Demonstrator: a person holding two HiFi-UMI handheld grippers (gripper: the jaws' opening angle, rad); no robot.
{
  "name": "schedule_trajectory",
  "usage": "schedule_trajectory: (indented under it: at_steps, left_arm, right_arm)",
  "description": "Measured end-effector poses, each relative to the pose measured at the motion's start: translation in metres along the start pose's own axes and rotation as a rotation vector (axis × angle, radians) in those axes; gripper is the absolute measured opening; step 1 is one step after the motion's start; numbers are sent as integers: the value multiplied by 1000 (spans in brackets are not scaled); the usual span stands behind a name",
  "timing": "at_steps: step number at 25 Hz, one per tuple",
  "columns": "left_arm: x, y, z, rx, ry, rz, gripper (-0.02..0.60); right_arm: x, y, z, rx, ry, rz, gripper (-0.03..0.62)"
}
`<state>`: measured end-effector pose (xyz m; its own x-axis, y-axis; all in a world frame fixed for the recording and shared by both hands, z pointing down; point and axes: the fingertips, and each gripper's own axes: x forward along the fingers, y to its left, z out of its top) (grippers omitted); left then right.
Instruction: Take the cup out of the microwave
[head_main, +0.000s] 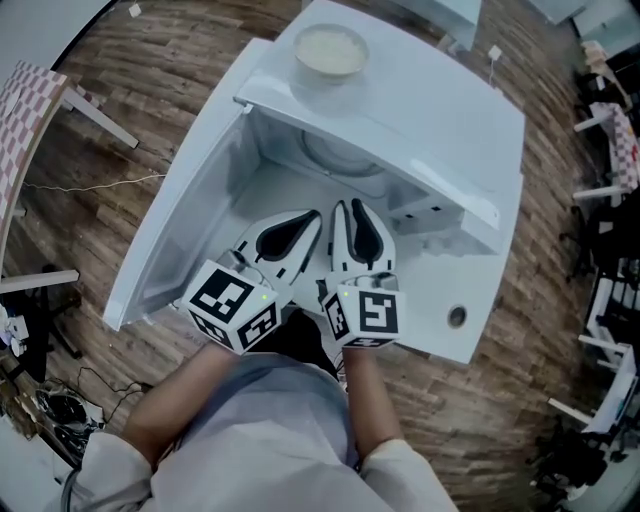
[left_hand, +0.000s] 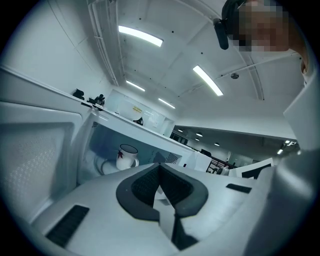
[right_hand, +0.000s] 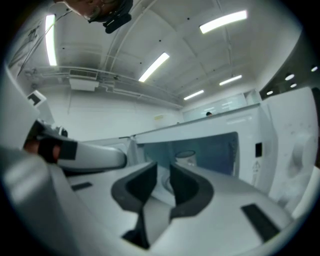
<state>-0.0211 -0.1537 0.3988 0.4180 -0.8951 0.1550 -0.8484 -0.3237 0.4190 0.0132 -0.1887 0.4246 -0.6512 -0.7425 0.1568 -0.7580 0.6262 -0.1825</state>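
Head view: both grippers sit side by side just before the mouth of the microwave (head_main: 430, 110), its door (head_main: 170, 240) swung wide on your left. The left gripper (head_main: 315, 215) has its tips together. The right gripper (head_main: 348, 205) shows a thin slit. The cup is hidden from here under the oven's top. A pale dish (head_main: 330, 50) sits on the oven's top.

Left gripper view: the left gripper (left_hand: 159, 167) is closed and holds nothing. The cup (left_hand: 126, 156) stands upright on the turntable, beyond the tips and off to their left, well apart. It is a white mug with a red mark, and its handle seems to face right.

Right gripper view: the right gripper (right_hand: 163, 167) is slightly apart and empty. The cup (right_hand: 186, 159) is ahead, just right of the tips.

Judgement: it looks like glazed ceramic, so stiff, slick, breakable and moderately heavy. I cannot see its contents, so keep it level. Your present gap looks too narrow for the body. Pinch the wall at the rim, one jaw inside, or open wider and clasp the body.
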Motion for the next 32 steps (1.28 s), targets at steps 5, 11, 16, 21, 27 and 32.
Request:
schedule_trajectory:
  at_steps: [5,11,16,21,27,32]
  left_arm:
    - [7,8,-4,-11,14,10,8]
    - [8,20,-9,-20,33,23,8]
    - [8,32,-13,-29,52,31,8]
    - [8,38,-15,-35,66,30,8]
    - [10,47,-15,-48,74,30,8]
    - [14,53,-12,-56,75,31,8]
  right_arm:
    - [13,-14,-7,5,-21,-26,100]
    - [33,-26,-28,-9,8,-61,148]
    - [57,-39,-40,-20,29,-91,190]
    - [78,-54,-47,-9,43,-118,204]
    - [95,-65,-50,-3,60,-141,219]
    - [108,-72,-50,12,67,-145,224]
